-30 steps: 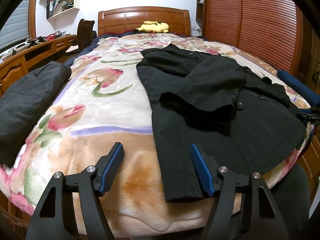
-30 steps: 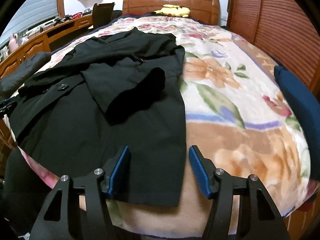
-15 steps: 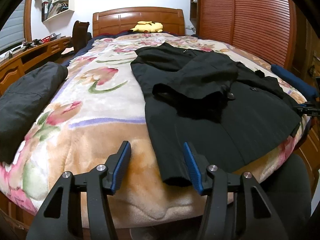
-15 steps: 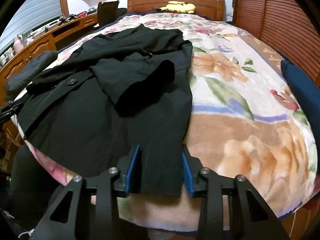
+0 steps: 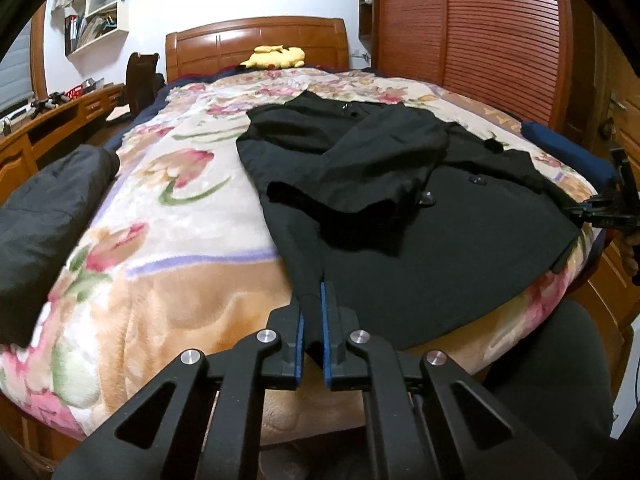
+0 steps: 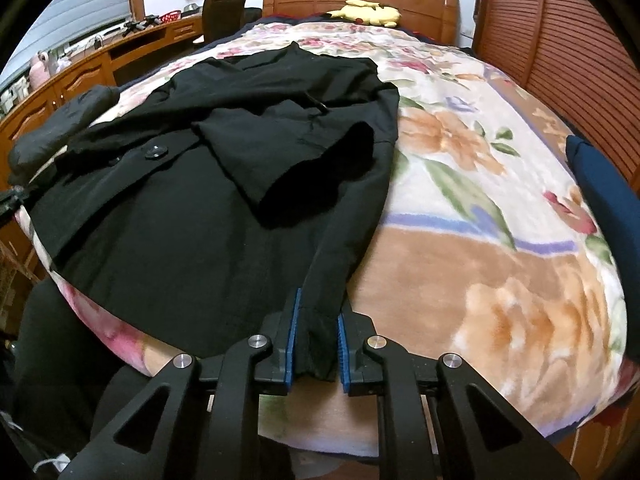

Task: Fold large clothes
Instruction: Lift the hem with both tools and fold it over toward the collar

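we see a black coat (image 5: 420, 248) spread flat on the flowered blanket (image 5: 168, 240) of the bed, one sleeve folded across its chest, its hem at the near edge. our left hand-held gripper (image 5: 312, 308) is clamped tight on one bottom corner of the coat, the cloth pinched between the blue pads. our right hand-held gripper (image 6: 316, 320) has the other bottom corner between its pads, jaws narrow and closing on the bunched fabric. a dark jacket (image 5: 44, 216) lies at the blanket's left side, a yellow plush toy (image 5: 276, 56) by the headboard (image 5: 256, 40).
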{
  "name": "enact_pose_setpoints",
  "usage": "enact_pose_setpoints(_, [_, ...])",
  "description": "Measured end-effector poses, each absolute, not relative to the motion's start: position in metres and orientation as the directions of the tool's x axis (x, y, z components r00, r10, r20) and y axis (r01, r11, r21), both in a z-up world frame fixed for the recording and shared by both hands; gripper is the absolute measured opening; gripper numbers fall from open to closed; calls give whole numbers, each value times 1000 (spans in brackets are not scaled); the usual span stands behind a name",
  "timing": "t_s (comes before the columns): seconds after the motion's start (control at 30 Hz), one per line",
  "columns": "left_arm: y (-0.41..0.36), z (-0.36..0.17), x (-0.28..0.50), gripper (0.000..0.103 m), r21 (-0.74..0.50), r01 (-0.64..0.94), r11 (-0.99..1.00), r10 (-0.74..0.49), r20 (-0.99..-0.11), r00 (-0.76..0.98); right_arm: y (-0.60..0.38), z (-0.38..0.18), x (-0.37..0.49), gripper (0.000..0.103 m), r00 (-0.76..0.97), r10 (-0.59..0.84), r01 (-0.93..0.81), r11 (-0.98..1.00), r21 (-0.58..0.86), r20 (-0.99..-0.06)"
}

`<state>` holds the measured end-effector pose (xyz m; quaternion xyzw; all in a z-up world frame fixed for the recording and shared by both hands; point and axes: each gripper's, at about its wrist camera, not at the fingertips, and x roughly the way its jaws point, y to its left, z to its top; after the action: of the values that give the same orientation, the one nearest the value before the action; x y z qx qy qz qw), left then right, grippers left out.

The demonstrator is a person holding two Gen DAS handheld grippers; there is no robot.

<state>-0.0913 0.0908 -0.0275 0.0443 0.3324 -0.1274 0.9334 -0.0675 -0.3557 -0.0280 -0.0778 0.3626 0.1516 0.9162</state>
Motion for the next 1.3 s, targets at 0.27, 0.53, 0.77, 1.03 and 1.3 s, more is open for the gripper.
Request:
enact_pose_setpoints(0.27, [85,-3,-101,5,5,275,961,-221,-581,783,-349,-24,-69,12,695,215,-352,934,-63,-686])
enact_pose_setpoints(0.53, [90,37,-120,5,7,278,961,-239,-490,838,-355,23,-102,8,799,261,-346,936,-59,-541])
enact_pose_setpoints(0.77, [98,70,-147,5,24,275,961,-242,-408,880,-358,66,-150,8,844,319,-382,922,-67,-431])
enact_pose_setpoints(1.03, [116,96,-168,5,25,253,967,-229,-342,911,-368,89,-195,7,858,370,-419,905,-70,-357])
enact_pose_setpoints(1.3, [124,115,-187,5,36,244,969,-223,-297,929,-379,94,-216,7,871,376,-422,902,-91,-317])
